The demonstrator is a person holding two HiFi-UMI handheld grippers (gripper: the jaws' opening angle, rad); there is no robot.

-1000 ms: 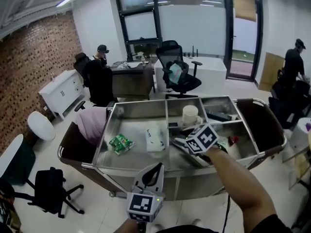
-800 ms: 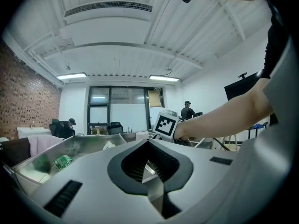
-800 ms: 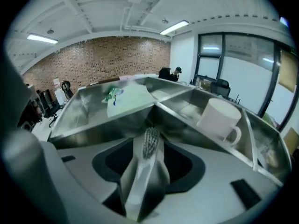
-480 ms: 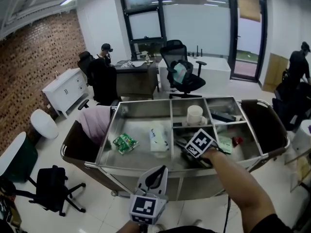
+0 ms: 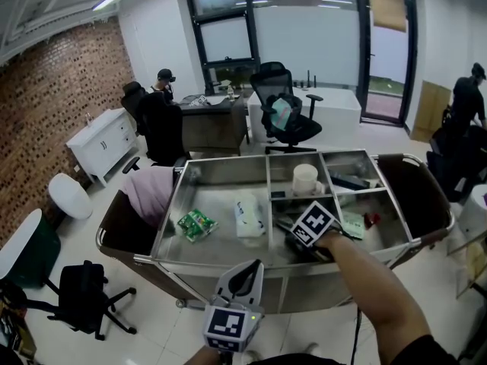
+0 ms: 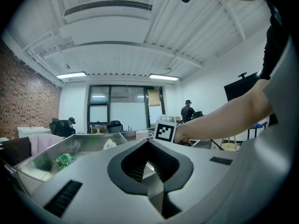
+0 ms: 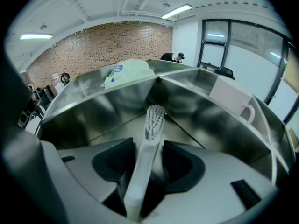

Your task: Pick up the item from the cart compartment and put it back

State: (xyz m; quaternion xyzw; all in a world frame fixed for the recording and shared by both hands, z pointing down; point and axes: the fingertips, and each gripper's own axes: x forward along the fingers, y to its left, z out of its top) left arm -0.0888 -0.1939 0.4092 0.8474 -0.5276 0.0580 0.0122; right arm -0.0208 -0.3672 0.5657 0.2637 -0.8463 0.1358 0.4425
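A white toothbrush [image 7: 148, 135] lies bristles-forward between the jaws of my right gripper [image 7: 148, 155], low inside a steel cart compartment [image 7: 196, 94]. Those jaws have just been opening and now stand wide, with gaps on either side of the handle. In the head view the right gripper [image 5: 289, 233] dips into the cart's front middle compartment under its marker cube [image 5: 313, 225], and the brush is hidden there. My left gripper [image 5: 242, 271] hovers in front of the cart's near rim [image 5: 198, 263], its jaws shut and empty, also seen in the left gripper view [image 6: 148, 160].
The cart's big left bay holds a green packet [image 5: 195, 223] and a white tissue pack [image 5: 247, 215]. A white mug [image 5: 305, 179] stands in a back compartment. A pink cloth [image 5: 148, 192] hangs at the cart's left end. Office chairs [image 5: 285, 120] and people stand behind.
My right gripper has sunk lower into the front middle compartment and tipped further down. The left gripper has kept still.
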